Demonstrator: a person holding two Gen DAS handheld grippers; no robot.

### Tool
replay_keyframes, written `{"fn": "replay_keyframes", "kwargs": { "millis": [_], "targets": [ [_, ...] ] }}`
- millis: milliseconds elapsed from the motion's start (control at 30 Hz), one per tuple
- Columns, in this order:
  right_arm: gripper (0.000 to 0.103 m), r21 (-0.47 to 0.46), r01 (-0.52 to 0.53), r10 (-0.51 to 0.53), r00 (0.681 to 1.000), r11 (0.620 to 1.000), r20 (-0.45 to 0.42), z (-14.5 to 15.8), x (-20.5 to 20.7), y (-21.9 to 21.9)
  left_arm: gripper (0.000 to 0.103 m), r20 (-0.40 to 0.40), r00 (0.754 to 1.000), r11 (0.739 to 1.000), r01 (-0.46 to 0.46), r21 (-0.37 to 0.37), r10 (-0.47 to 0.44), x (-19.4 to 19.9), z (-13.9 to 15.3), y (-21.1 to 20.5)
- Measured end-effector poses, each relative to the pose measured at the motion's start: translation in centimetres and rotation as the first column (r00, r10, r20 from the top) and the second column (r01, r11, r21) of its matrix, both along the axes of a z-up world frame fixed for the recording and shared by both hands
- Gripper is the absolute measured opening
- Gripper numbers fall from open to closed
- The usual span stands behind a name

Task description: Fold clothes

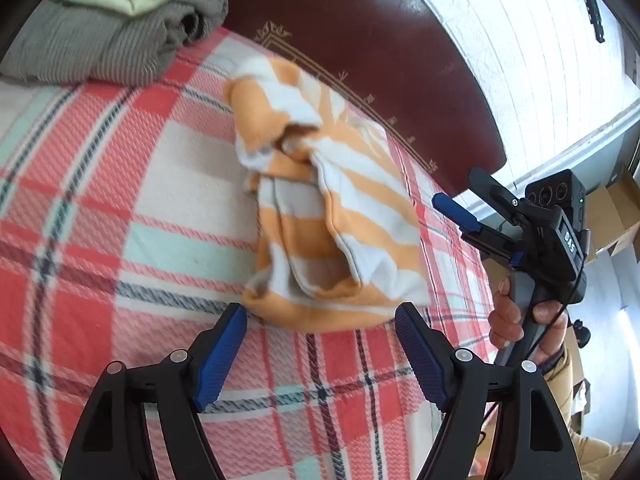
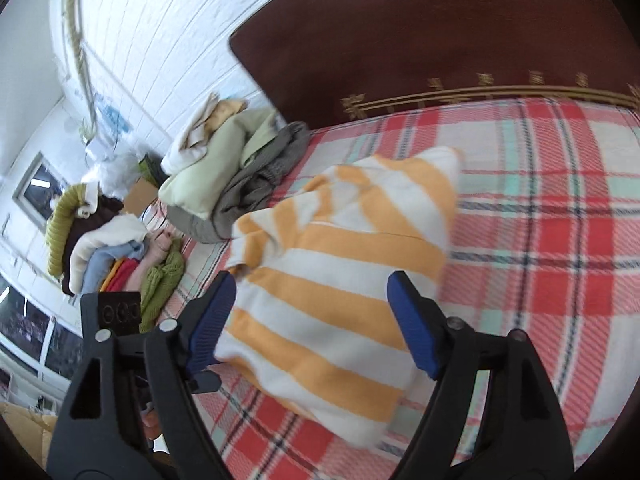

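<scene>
Orange-striped top [image 1: 332, 216] lies bundled on the plaid bed [image 1: 120, 200], near the headboard [image 1: 360, 40].
Your left gripper [image 1: 320, 354] sits just short of the top's near edge, jaws spread, nothing between them. Your right gripper [image 2: 310, 324] hangs over the top, jaws wide, pads clear of cloth. Folded roughly; a loose flap near the headboard looks unfinished. Pile [image 2: 224, 168] beside the headboard likely remains.
</scene>
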State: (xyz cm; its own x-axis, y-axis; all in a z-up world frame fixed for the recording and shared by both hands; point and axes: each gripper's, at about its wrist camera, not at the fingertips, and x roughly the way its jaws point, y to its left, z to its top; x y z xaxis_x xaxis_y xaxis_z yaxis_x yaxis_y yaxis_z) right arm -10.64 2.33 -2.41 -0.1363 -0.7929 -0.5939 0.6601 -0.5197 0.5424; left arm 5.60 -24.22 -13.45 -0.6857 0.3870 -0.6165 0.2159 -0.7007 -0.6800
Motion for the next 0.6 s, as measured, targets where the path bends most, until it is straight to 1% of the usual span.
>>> {"fn": "replay_keyframes", "kwargs": {
  "millis": [67, 133, 200, 267, 367, 433, 600],
  "targets": [
    [0.08, -0.011, 0.035, -0.034, 0.998, 0.999, 0.047, -0.9, -1.0, 1.5, 0.081, 0.004, 1.0, 1.0, -0.002, -0.013, 0.002, -0.2, 0.0, 0.5],
    [0.08, -0.024, 0.057, -0.054, 0.994, 0.998, 0.095, -2.1, -1.8, 2.6, 0.082, 0.013, 1.0, 1.0, 0.002, -0.01, -0.002, -0.5, 0.1, 0.8],
    [0.08, -0.035, 0.061, -0.056, 0.99, 0.998, 0.128, -3.0, -2.2, 3.0, 0.082, 0.025, 1.0, 1.0, 0.005, -0.007, -0.005, -0.9, 0.1, 1.1],
    [0.08, -0.049, 0.06, -0.052, 0.986, 0.997, 0.157, -3.8, -2.5, 3.2, 0.082, 0.038, 0.999, 0.999, 0.003, -0.033, -0.002, -1.3, 0.2, 1.5],
    [0.08, -0.058, 0.05, -0.039, 0.984, 0.997, 0.176, -4.6, -2.7, 2.7, 0.082, 0.051, 0.999, 0.998, -0.001, -0.06, 0.004, -2.1, 0.3, 2.0],
    [0.08, -0.059, 0.039, -0.027, 0.982, 0.997, 0.188, -5.0, -3.0, 2.2, 0.083, 0.055, 0.998, 0.998, -0.008, -0.064, 0.012, -2.1, 0.6, 2.5],
    [0.08, -0.065, 0.026, -0.011, 0.976, 0.998, 0.218, -6.3, -3.9, 0.9, 0.086, 0.053, 0.998, 0.999, -0.015, -0.043, 0.018, -2.2, 0.9, 3.0]
  ]
}}
